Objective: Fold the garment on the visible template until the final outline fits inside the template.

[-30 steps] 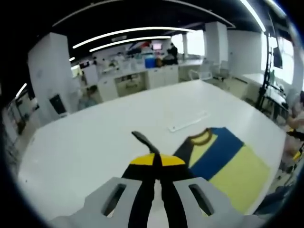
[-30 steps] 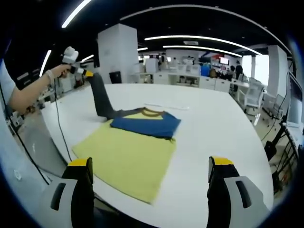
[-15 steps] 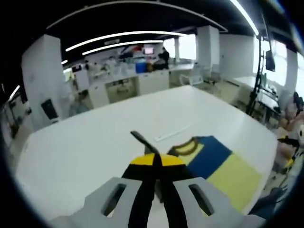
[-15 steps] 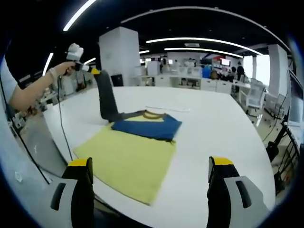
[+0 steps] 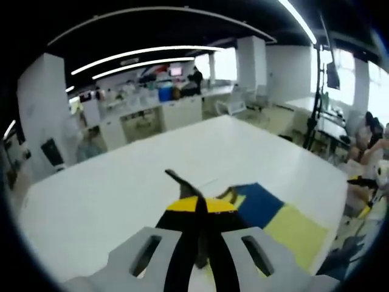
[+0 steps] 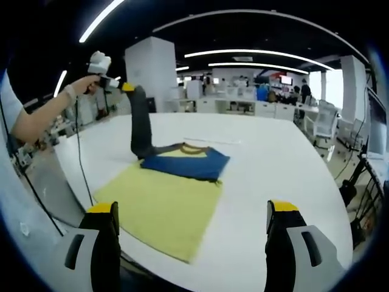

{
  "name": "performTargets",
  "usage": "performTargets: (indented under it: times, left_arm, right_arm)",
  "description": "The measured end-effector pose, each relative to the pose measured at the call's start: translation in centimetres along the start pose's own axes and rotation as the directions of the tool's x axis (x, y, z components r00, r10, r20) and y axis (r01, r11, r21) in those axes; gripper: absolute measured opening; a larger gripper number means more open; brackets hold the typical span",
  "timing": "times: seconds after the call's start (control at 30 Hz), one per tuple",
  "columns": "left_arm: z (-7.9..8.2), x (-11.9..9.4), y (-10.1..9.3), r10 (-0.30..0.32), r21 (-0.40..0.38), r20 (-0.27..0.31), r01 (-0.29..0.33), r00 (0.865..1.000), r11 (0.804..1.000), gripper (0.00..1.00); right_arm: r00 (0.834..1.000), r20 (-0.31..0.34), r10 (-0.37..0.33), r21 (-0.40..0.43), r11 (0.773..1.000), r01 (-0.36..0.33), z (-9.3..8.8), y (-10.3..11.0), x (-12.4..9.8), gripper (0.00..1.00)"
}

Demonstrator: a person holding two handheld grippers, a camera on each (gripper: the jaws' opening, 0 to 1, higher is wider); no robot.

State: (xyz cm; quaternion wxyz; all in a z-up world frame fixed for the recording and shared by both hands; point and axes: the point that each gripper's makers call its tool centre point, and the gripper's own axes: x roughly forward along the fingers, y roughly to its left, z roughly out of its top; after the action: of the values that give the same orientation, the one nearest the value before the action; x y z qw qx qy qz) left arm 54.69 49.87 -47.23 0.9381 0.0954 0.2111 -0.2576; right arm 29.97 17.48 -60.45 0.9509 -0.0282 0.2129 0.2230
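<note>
A yellow garment (image 6: 159, 205) with a blue band (image 6: 186, 163) and a dark collar lies flat on the white table (image 6: 273, 158). Its dark grey sleeve (image 6: 141, 128) is pulled straight up off the table. My left gripper (image 6: 124, 86), held by a person's hand at the upper left of the right gripper view, is shut on the sleeve's end. In the left gripper view, the left gripper (image 5: 201, 204) pinches the sleeve (image 5: 178, 181), and the garment (image 5: 285, 226) lies below to the right. My right gripper (image 6: 191, 210) stands open near the table's front edge, holding nothing.
A thin white strip (image 6: 214, 139) lies on the table just beyond the garment's collar. A cable (image 6: 82, 164) hangs from the left gripper past the table's left edge. Chairs (image 6: 325, 125) and desks stand beyond the far side of the table.
The left gripper has lifted the sleeve higher and carried it a little toward the garment, so the sleeve now hangs nearly upright. The right gripper has stayed where it was.
</note>
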Motion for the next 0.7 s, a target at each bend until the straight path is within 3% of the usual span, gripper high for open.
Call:
performTargets:
  times: [0.47,0.7]
  left_arm:
    - [1.5,3.4,-4.2,-0.084,0.001,0.023,0.084,0.996,0.996,0.0]
    - [1.3,5.0,-5.9,-0.121,0.003,0.016,0.121,0.993,0.993,0.0]
  right_arm:
    - [1.0,0.002,-0.021,0.024,0.999,0.021,-0.7,-1.0,-0.4,1.0]
    - [0.999,0.0,-0.033,0.034,0.999,0.033,-0.8,-1.6,-0.7,1.0]
